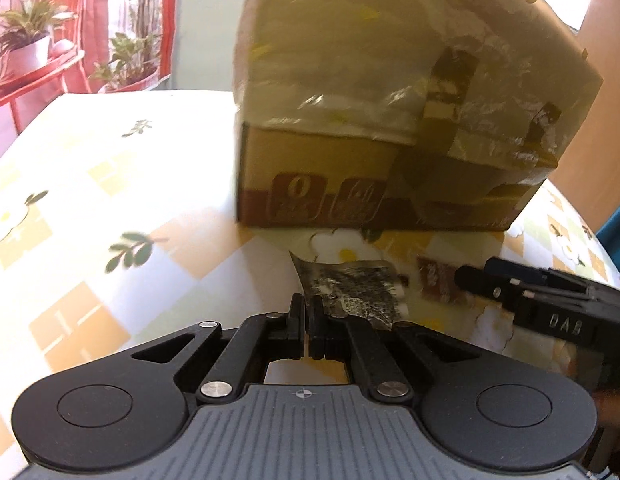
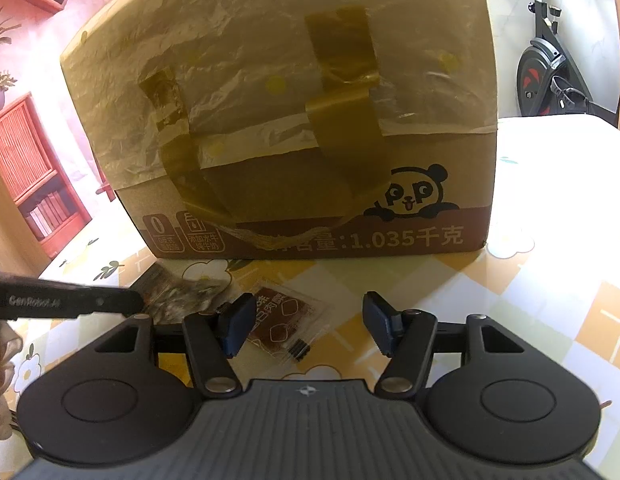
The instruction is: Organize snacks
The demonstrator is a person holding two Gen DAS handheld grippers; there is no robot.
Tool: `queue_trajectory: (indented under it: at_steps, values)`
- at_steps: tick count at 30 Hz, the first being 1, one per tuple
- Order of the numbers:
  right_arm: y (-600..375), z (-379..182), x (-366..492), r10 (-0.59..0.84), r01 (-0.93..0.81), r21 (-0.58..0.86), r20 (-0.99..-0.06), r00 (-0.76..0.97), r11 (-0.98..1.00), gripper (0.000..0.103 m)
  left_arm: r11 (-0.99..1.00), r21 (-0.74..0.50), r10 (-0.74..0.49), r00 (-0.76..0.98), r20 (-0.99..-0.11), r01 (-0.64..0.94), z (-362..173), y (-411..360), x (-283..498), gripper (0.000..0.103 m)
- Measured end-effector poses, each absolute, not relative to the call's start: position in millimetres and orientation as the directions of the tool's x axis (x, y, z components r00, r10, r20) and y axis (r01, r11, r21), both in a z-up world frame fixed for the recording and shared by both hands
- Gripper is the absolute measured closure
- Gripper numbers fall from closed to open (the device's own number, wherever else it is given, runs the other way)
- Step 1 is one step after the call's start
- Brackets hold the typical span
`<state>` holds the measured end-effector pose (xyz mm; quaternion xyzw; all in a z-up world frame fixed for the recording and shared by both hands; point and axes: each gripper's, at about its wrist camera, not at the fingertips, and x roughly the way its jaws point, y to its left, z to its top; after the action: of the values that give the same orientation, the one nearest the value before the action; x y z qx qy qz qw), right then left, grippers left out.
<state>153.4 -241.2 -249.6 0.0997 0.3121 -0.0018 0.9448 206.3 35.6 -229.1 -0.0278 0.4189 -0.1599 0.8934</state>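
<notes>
On a floral yellow-checked tablecloth, before a taped brown cardboard box with a panda print
Left gripper clamped on the edge of a crinkled silvery snack packet, near the box's base; right gripper spread wide, empty, over a flat clear-edged brown snack sachet lying just beside the silvery packet

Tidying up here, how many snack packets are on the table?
2: a silvery packet pinched in the left gripper, and a brown packet under the open right gripper. The cardboard box may hide more.
</notes>
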Motion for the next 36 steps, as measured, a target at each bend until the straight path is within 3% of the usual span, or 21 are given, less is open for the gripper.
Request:
queue_trajectory:
  at_steps: [7, 16, 25, 36]
  values:
    - [-242, -250, 153, 0.062, 0.065, 0.192, -0.589, 0.806, 0.979, 0.041, 0.956, -0.195, -0.291, 0.606, -0.74, 0.22, -233, 40, 198, 0.1]
    - [-241, -247, 151, 0.069, 0.056, 0.189, -0.592, 0.803, 0.98, 0.041, 0.952, -0.224, -0.307, 0.667, -0.679, 0.209, -209, 51, 187, 0.101]
    - [-196, -236, 148, 0.179, -0.152, 0.097, -0.607, 0.774, 0.984, 0.041, 0.951, -0.263, -0.301, 0.691, -0.657, 0.164, -203, 62, 177, 0.101]
    - [-171, -241, 144, 0.209, -0.216, 0.071, -0.652, 0.729, 0.974, 0.041, 0.947, -0.284, -0.307, 0.678, -0.667, 0.15, -209, 70, 173, 0.101]
